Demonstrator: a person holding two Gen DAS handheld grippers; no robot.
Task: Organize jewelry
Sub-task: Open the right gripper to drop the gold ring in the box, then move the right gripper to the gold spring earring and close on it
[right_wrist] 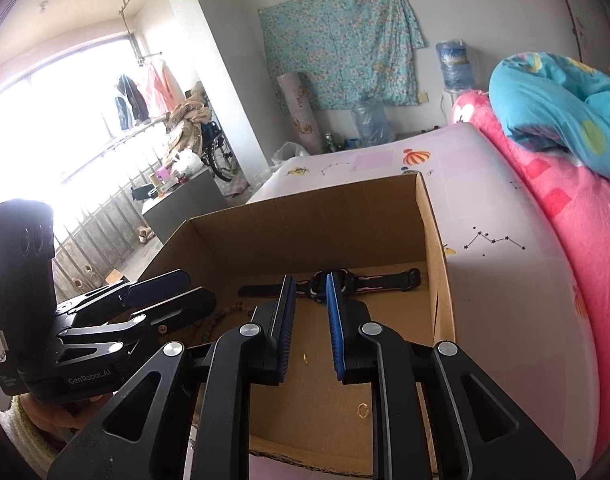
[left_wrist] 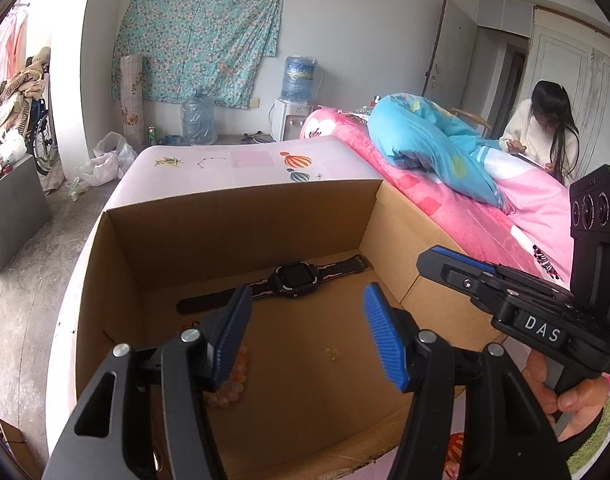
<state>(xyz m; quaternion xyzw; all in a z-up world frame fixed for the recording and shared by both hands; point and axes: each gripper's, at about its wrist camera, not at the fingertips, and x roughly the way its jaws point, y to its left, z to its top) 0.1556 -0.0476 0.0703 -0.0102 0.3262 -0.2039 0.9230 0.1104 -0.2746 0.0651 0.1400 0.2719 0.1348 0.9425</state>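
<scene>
Left gripper (left_wrist: 307,334) is hanging spread and empty over the box (left_wrist: 241,216); that light, floppy watch (left_wrist: 295,279) wants pinching at its stiff case.

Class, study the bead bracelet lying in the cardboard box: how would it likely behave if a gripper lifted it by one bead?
The bead bracelet is a loop of separate round beads, so it would probably sag and dangle instead of holding shape. Its beads look smooth and glossy, so flat pads might slip off one. Lying flat on the cardboard box floor, it seems unlikely to roll if nudged.
</scene>
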